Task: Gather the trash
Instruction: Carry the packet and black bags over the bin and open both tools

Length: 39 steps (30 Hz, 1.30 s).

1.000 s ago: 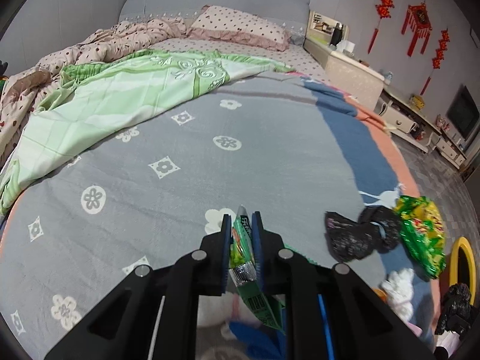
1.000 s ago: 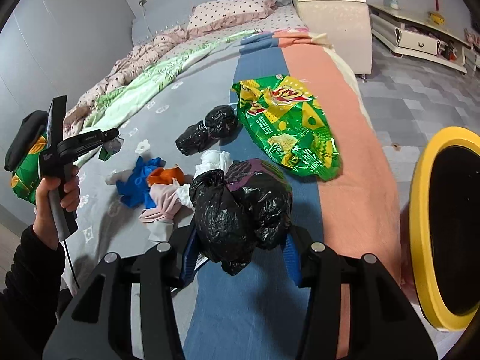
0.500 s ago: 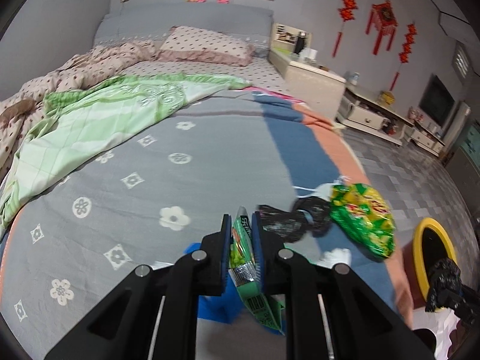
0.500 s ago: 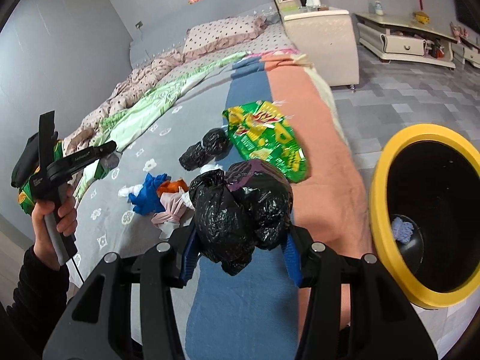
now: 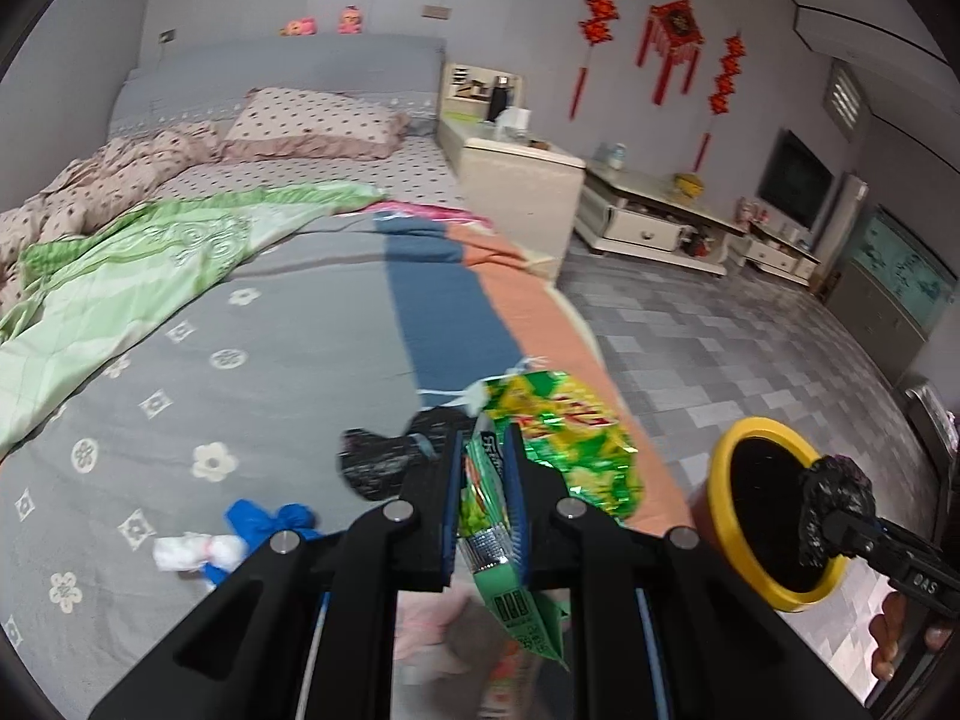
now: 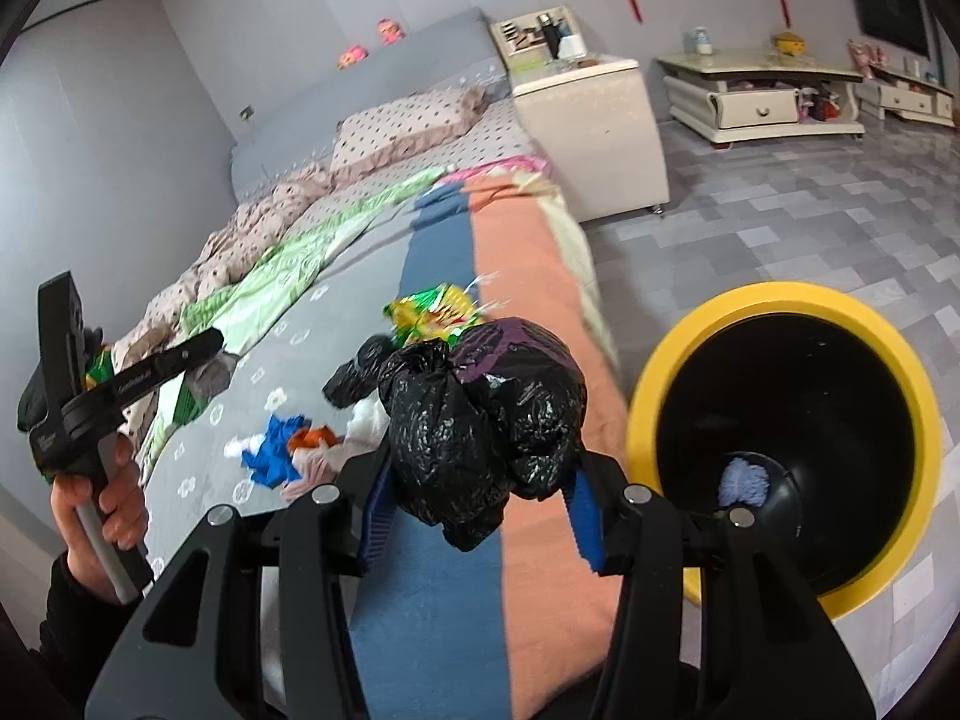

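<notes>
Change since a second ago: both cameras have swung right, toward the floor beside the bed; the yellow-rimmed bin [image 6: 786,450] now fills the right side of the right wrist view, where earlier only its edge showed.
Right gripper [image 6: 480,507]: fingers spread wide around a knotted black bag bundle [image 6: 480,420], pressed in on both sides; bundle is off the bed and close to the bin rim.
Left gripper [image 5: 485,510]: nearly closed, pinching a green wrapper [image 5: 489,516] that hangs down behind the fingers.
Step in hand: carrying two picked-up pieces to the bin, by my reading; the right load is nearer and likely goes in first.
Next move calls for: bringing the bundle over the dark opening before letting go, as it is bulky and could catch on the rim.
Left on the bed [image 5: 288,324]: large green-yellow snack bag [image 5: 570,438], a second black bag [image 5: 384,465], blue scrap [image 5: 270,522], white tissue wad [image 5: 192,549], all near the foot edge.
Right wrist view only: bin interior, with a pale blue-white wad [image 6: 744,480] at the bottom; also an orange scrap [image 6: 312,438] beside the blue one.
Left wrist view only: the bundle [image 5: 837,498] seen from outside, appearing over the bin [image 5: 774,510].
</notes>
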Tool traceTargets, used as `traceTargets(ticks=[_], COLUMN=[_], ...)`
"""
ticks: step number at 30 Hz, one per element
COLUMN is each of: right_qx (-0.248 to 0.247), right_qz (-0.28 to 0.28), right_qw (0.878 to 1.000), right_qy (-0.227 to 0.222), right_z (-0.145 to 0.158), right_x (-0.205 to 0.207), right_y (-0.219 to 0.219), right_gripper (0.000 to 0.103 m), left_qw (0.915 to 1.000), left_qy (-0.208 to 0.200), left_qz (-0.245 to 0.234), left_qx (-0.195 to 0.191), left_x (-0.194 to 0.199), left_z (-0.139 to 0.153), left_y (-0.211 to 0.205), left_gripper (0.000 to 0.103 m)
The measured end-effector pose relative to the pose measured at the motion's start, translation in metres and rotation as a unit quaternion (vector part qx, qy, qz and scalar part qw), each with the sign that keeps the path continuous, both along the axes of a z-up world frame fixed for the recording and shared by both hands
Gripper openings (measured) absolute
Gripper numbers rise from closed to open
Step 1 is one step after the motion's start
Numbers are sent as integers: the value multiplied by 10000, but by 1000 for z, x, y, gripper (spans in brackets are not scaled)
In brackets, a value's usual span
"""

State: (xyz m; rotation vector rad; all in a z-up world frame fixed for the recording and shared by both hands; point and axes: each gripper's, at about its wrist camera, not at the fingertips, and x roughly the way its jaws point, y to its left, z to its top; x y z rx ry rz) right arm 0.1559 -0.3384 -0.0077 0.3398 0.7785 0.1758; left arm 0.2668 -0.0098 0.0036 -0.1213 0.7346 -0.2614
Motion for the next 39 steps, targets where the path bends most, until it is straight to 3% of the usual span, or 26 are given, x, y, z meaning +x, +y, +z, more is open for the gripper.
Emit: traceTargets(ticks=[21,39], right_qx=[-47,-24], right_qz=[-1064,-1762], right_qw=[9939,9841], right_qy=[-285,-200], right_z=[36,24], right_x=[-21,-10], right_y=[-113,-184], right_gripper=[47,48], left_qw=[9921,9827], left_qy=[73,555], left_qz=[-1254,-1763], left_qx=[-45,-92], left_x=[7,16], left_z=[10,-26], left_y=[-157,-269], left_gripper=[13,13])
